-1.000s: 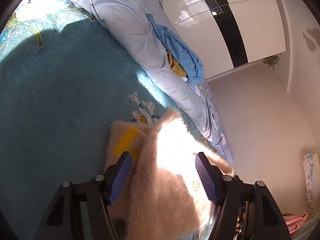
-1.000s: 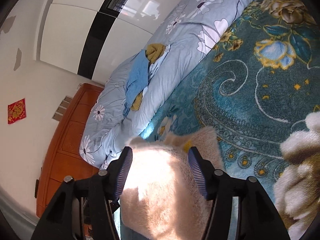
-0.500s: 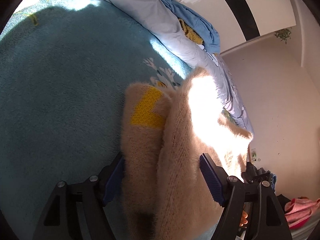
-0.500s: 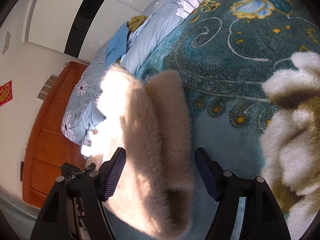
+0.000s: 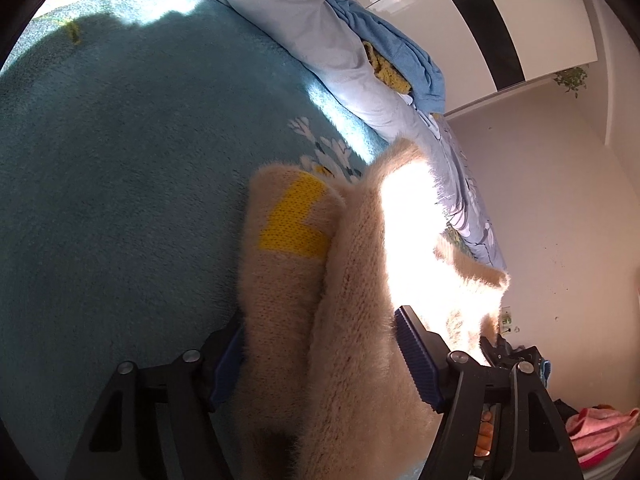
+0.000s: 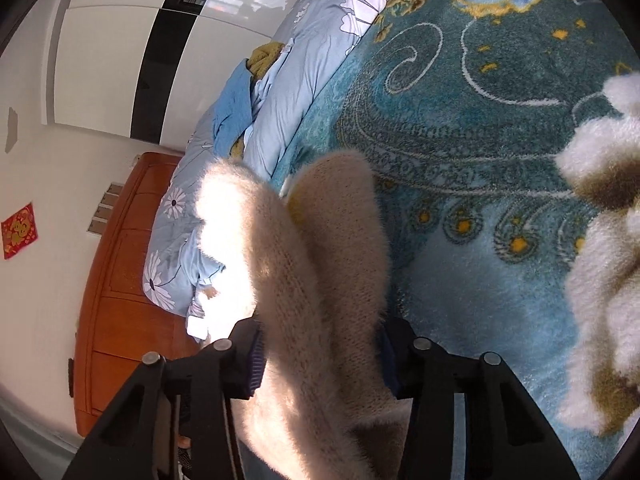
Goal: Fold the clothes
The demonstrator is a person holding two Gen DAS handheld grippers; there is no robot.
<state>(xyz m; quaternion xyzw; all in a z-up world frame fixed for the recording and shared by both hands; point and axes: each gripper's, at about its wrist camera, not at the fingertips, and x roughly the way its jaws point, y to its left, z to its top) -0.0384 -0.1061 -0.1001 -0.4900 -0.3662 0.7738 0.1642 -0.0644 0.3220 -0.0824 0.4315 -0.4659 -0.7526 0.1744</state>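
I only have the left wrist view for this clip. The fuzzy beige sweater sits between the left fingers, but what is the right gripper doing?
Observer: The right gripper has the same beige sweater bunched between its fingers, pads pressed into the knit.
Operator: Anything else on the bed on that side?
Observer: A fluffy white and brown garment lies on the teal patterned blanket, right of the sweater.
Operator: What is beyond the bed?
Observer: A wooden headboard, and a red decoration on the wall.
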